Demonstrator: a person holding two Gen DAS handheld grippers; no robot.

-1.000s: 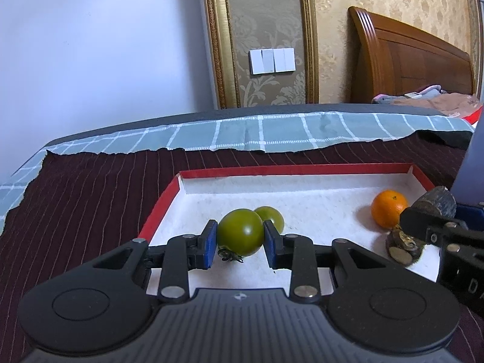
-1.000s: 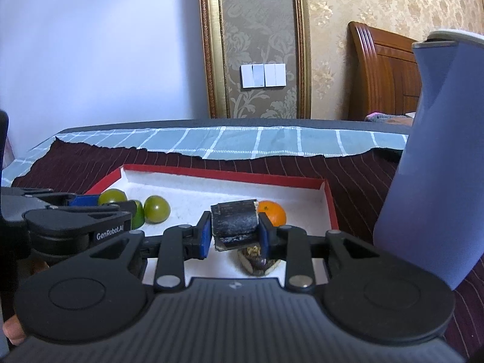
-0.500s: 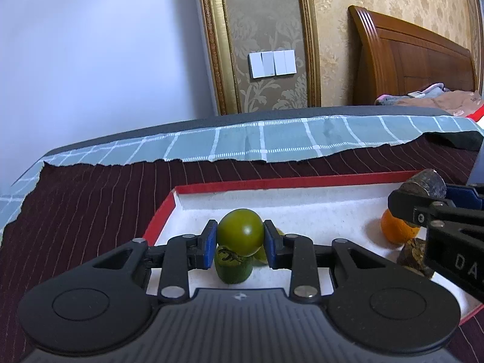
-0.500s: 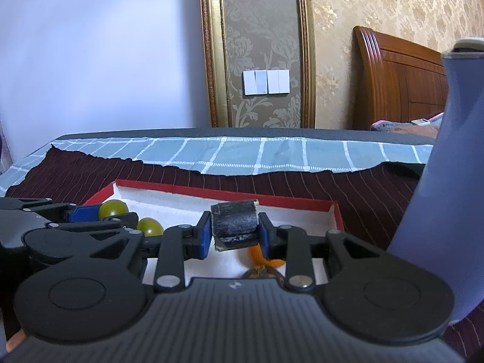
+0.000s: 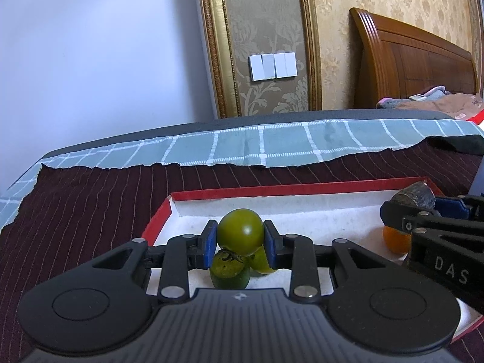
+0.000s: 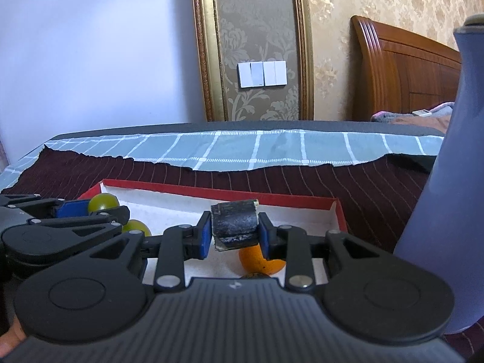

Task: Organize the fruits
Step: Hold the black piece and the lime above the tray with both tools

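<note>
My left gripper [image 5: 240, 239] is shut on a green tomato [image 5: 241, 232], held just above the near left part of a red-rimmed white tray [image 5: 302, 190]. Two more green tomatoes [image 5: 228, 269] lie in the tray right under it. My right gripper [image 6: 234, 231] is shut on a dark, rough sugarcane piece [image 6: 234, 223], lifted over the tray's right part. An orange [image 6: 261, 261] rests in the tray below that piece. In the left wrist view the right gripper [image 5: 423, 208] enters from the right edge with the dark piece [image 5: 416, 195] and hides part of the orange [image 5: 394, 240].
The tray [image 6: 272, 196] lies on a dark red striped cloth [image 5: 90, 199] over a teal checked cloth [image 5: 272, 142]. A tall blue-grey vase [image 6: 447, 196] stands close to the tray's right side. A wall with switches and a wooden headboard [image 5: 408, 66] lie behind.
Both grippers have drawn back and tilted up, so the tray sits lower in both views. The held tomato now hangs above two tomatoes in the tray. The orange has slid partly behind the right gripper.
</note>
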